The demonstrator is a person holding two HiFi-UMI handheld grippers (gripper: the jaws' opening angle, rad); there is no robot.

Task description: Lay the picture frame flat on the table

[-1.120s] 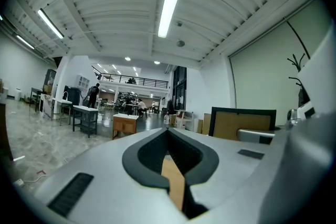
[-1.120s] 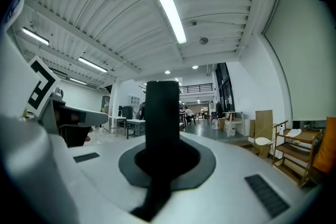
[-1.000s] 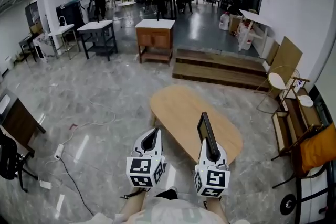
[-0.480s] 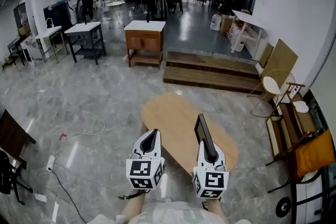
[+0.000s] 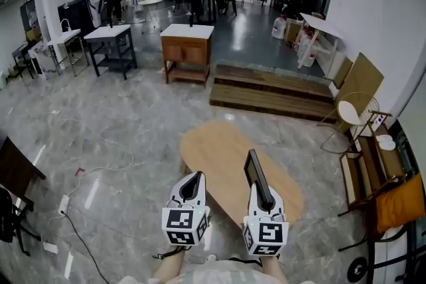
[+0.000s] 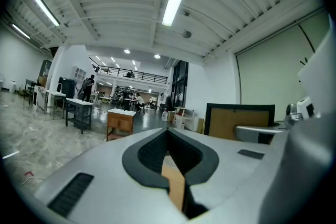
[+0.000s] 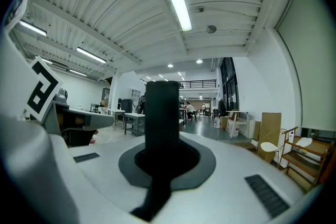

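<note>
A black picture frame (image 5: 255,172) stands on edge, upright, in the air over the near end of the oval wooden table (image 5: 216,146). My right gripper (image 5: 265,193) is shut on its lower edge. In the right gripper view the frame's edge (image 7: 161,113) rises as a dark bar straight out of the jaws. My left gripper (image 5: 192,181) hangs just left of the frame, shut with nothing in it, over the table's near left rim. From the left gripper view the frame's brown back (image 6: 240,122) shows to the right.
Low wooden platforms (image 5: 273,93) lie beyond the table. A wooden cabinet (image 5: 186,53) stands farther back. A folding chair (image 5: 346,118) and a rack (image 5: 373,169) are on the right. Cables and a power strip (image 5: 64,203) trail on the marble floor to the left.
Both grippers keep their places side by side, and the frame stays upright in the right one. Only the head view has shifted a little.
</note>
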